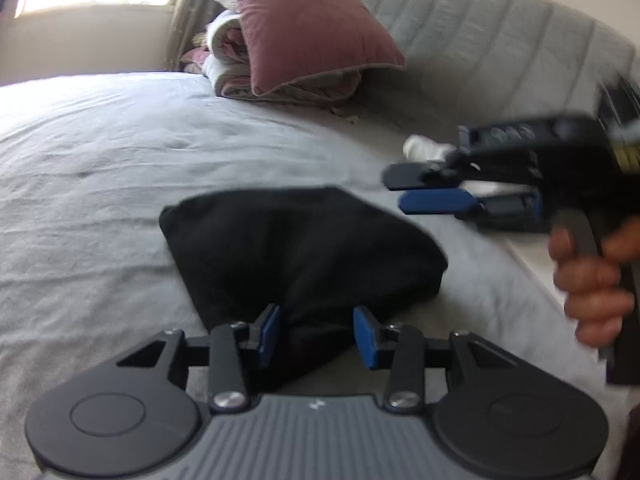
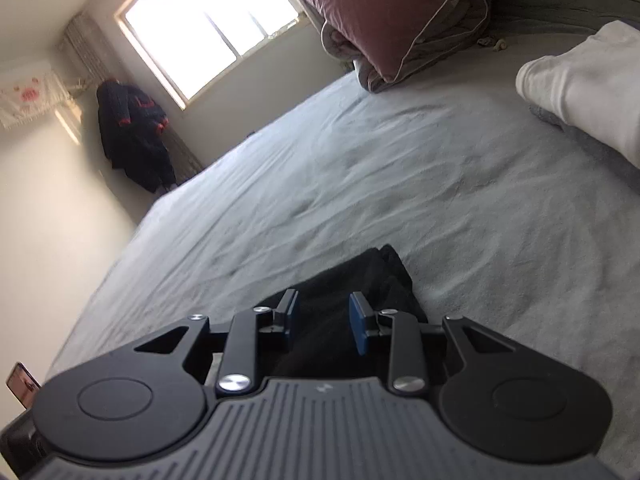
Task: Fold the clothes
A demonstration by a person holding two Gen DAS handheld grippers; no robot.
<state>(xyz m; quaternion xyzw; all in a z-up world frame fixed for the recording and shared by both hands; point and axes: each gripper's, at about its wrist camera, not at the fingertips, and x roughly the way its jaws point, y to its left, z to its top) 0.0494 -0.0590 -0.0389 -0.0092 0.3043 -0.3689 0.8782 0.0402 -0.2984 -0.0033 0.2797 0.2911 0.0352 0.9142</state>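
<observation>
A black garment [image 1: 296,248] lies bunched, seemingly half folded, on the bed [image 1: 100,152]. Both the left gripper [image 1: 316,334] and the right gripper [image 2: 323,322] are held narrowly apart astride it, gripping nothing clearly; flattening remains.

You're in a home bedroom: ahead of your tools lies a bed [image 1: 120,152] under a grey sheet, a pink pillow [image 1: 304,24] against its padded headboard [image 1: 500,28], a window [image 2: 208,20], and a dark coat [image 2: 134,136] hanging in the corner.

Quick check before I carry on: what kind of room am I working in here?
Most likely a bedroom: a wide bed with a grey sheet, a pink pillow on folded bedding against a padded headboard, and a window.
</observation>
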